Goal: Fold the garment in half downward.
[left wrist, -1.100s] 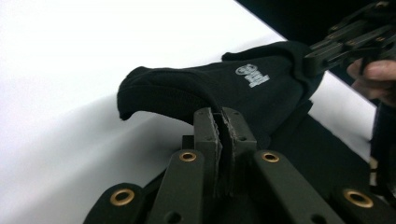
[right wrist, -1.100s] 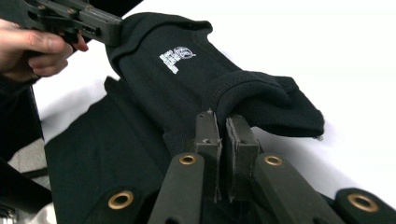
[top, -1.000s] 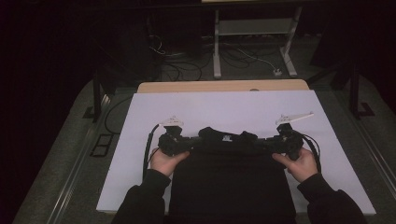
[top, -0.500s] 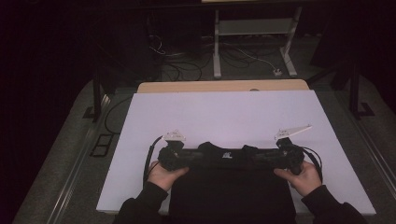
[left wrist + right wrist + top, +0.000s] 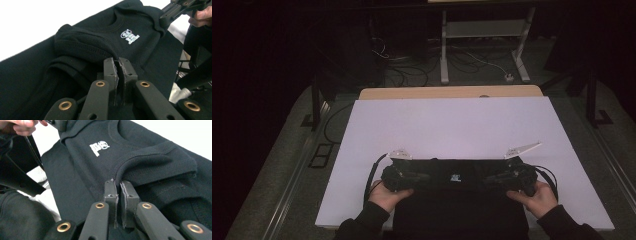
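black t-shirt (image 5: pixel 455 200) lies at the near edge of the white board (image 5: pixel 452 125), left gripper (image 5: pixel 118 65) and right gripper (image 5: pixel 119 185) each pinching a shoulder; laying flat about done, folding left.

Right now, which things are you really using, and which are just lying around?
In use:
- black shirt, pinched at each shoulder
- left gripper, shut on the shirt
- right gripper, shut on the shirt
- white sheet the shirt lies on

Just lying about:
- cables on the floor behind the table
- white stand farther back
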